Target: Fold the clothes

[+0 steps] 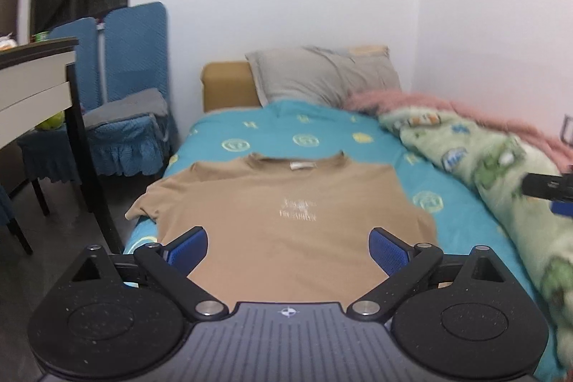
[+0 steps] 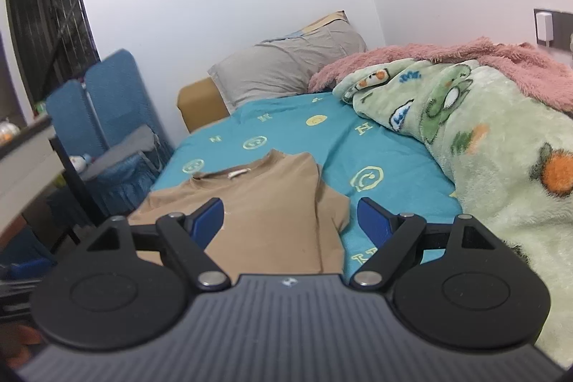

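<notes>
Green blanket (image 2: 483, 138) crowds tee (image 2: 265, 203) on R, pillow (image 2: 286, 67) beyond.

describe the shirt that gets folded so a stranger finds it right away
Find the bed's teal sheet. The tan t-shirt lies flat on it, collar toward the grey pillow. It is the only plain brown piece, unlike the green cartoon blanket beside it.

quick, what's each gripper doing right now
left gripper: open, nothing between its fingers
right gripper: open, holding nothing, above the tan cotton t-shirt
</notes>
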Action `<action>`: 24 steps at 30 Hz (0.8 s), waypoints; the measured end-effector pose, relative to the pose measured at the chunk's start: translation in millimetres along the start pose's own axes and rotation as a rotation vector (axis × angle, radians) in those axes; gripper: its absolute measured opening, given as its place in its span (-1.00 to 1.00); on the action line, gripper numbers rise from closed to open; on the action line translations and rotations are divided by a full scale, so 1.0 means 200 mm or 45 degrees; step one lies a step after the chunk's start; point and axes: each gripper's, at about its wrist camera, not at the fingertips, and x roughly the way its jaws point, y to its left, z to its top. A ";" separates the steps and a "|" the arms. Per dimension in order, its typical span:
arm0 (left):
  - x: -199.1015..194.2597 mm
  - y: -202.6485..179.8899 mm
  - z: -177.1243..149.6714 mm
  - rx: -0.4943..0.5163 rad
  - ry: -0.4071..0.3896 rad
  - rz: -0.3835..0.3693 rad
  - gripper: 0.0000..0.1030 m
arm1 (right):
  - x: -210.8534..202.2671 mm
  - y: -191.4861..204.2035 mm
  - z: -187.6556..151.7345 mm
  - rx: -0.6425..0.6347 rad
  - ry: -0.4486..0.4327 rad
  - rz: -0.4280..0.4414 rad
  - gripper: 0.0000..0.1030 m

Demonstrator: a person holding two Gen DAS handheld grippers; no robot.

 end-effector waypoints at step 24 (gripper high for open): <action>0.52 0.22 -0.30 -0.234 0.139 -0.051 0.91 | 1.35 -0.58 -0.04 0.434 0.410 0.083 0.18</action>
